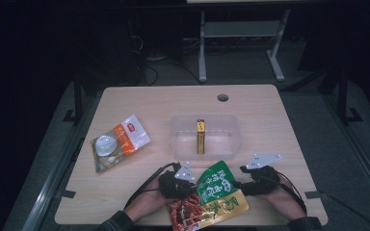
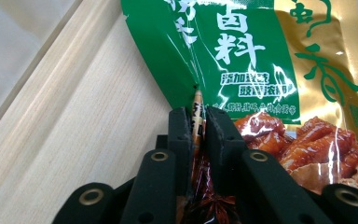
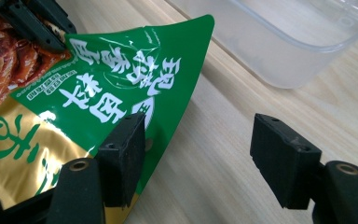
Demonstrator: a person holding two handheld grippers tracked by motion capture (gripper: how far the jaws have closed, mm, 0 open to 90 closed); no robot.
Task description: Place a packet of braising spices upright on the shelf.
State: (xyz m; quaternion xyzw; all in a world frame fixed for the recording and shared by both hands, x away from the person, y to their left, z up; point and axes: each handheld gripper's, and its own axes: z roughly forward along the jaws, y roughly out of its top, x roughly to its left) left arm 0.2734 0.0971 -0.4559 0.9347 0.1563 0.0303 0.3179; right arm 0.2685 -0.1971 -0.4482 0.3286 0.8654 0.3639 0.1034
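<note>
While lying at the near edge of the wooden table (image 1: 139, 103), green-and-gold seasoning pouch (image 1: 212, 197) pinched at its left edge by the left gripper (image 1: 179, 180), jaws pressed together on the crinkled film in the left gripper view (image 2: 196, 119). Printed with white characters on green and a photo of braised meat lower down. Right gripper (image 1: 250, 180) just beside the pouch's right side, jaws standing apart: one pad over the green corner (image 3: 121, 154), the other above bare wood, nothing clamped. Just beyond the pouch, clear plastic bin (image 1: 183, 139) with a slim yellow box (image 1: 200, 136) lying inside. Farther left, well apart, orange-and-white snack bag (image 1: 120, 142) flat on the table.
</note>
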